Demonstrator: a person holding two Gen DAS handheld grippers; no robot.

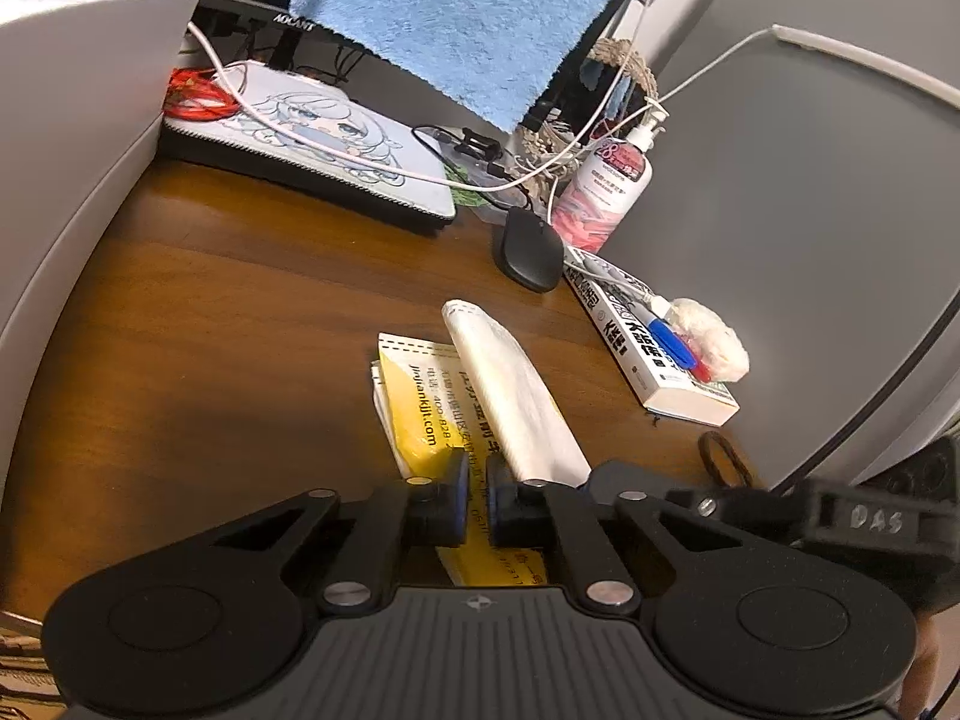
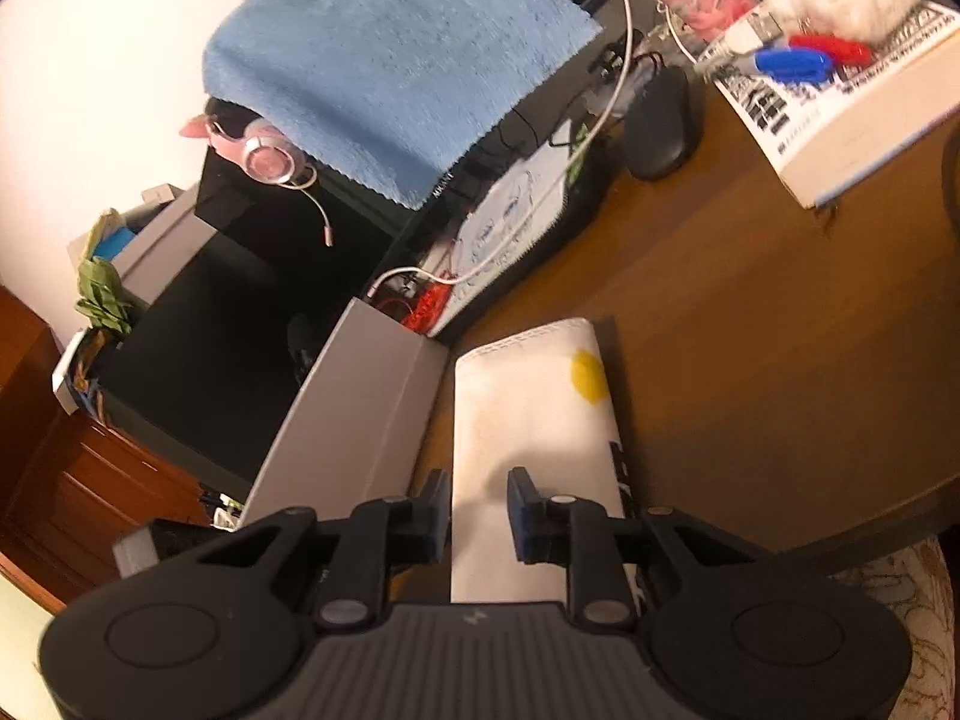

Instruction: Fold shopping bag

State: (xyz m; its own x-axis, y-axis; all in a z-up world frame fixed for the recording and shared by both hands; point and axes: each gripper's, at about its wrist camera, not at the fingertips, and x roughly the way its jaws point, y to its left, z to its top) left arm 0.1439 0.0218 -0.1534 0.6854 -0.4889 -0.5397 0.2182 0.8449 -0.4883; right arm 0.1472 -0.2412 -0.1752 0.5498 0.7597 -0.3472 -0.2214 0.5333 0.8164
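Note:
The shopping bag [image 1: 420,396] lies on the brown desk, folded into a narrow yellow strip with printed text. A white folded layer [image 1: 510,390] lies slanted across it. My left gripper [image 1: 477,471] sits low over the near part of the yellow strip, its blue pads almost together with only a sliver of yellow between them. My right gripper [image 2: 480,504] is over the near end of the white layer [image 2: 528,414]. Its fingers stand apart and the white panel shows flat between and beneath them. In the left wrist view the right gripper's black body [image 1: 750,510] reaches in from the right.
A black mouse [image 1: 528,252], a book [image 1: 648,336] with pens and a white fluffy ball, and a pump bottle [image 1: 606,192] stand right of the bag. Behind are a laptop sleeve [image 1: 312,138], cables and a monitor draped with a blue cloth [image 1: 468,18]. A grey box [image 2: 354,414] stands left.

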